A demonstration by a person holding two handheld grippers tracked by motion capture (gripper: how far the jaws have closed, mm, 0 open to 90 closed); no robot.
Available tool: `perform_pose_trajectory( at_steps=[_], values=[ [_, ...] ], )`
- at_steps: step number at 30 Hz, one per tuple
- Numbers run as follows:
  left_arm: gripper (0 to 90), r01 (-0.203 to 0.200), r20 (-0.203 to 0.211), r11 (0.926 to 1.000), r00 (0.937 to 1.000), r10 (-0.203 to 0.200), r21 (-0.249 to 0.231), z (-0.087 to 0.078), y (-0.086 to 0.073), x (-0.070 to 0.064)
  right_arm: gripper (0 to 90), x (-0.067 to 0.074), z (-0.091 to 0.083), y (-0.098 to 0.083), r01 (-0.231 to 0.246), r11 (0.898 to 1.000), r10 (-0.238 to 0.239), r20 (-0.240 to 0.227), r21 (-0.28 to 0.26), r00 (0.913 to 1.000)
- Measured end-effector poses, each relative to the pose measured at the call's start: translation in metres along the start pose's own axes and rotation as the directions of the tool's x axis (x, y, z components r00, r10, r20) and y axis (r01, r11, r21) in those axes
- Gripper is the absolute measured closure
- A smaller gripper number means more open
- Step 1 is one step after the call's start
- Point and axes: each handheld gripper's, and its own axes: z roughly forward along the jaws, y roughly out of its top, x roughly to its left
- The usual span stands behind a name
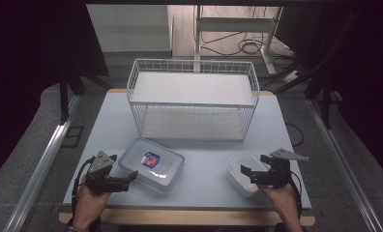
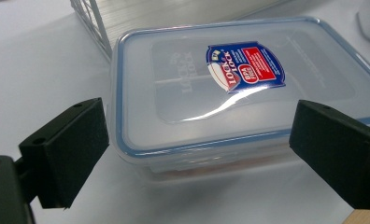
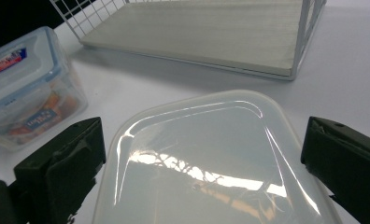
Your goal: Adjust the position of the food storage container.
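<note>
Left gripper (image 1: 129, 177), held low in the left hand (image 1: 89, 199) at the tabletop's (image 1: 204, 193) near edge, jaws spread wide and empty, aimed at the clear box (image 1: 153, 164) with blue-rimmed lid just ahead. Right gripper (image 1: 250, 170), gripped from below by the right hand (image 1: 280, 197), likewise gaping, jaws flanking the white box (image 1: 245, 173) without pinching it. Both boxes flat on the tabletop, on the near side of the wire rack (image 1: 192, 99): clear box toward its left end, white box toward its right.

Left gripper (image 1: 126, 180) and right gripper (image 1: 251, 170) hover, jaws spread wide
</note>
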Motion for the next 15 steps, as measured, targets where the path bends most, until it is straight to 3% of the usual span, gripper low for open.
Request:
perform_pose_trajectory(
  at_steps=[4, 9, 15],
  values=[
    [3.7, -0.023, -0.021, 0.9993, 0.9995, 0.022, -0.028, 0.0029, -0.0052, 0.0012, 1.5, 0.0023, -0.0011, 0.0001, 0.037, 0.999, -0.037, 0.028, 0.005, 0.9989],
    [3.0, -0.051, -0.022, 0.9983, 0.9985, 0.050, -0.027, 0.0050, -0.0061, -0.0002, 4.4, 0.0047, -0.0018, 0.0015, 0.053, 0.999, -0.053, 0.048, 0.009, 0.9975],
    [3.0, -0.050, -0.030, 0.9982, 0.9983, 0.049, -0.032, 0.0035, -0.0062, 0.0008, 9.5, 0.0068, -0.0028, 0.0030, 0.074, 0.997, -0.075, 0.069, 0.020, 0.9947]
  ],
)
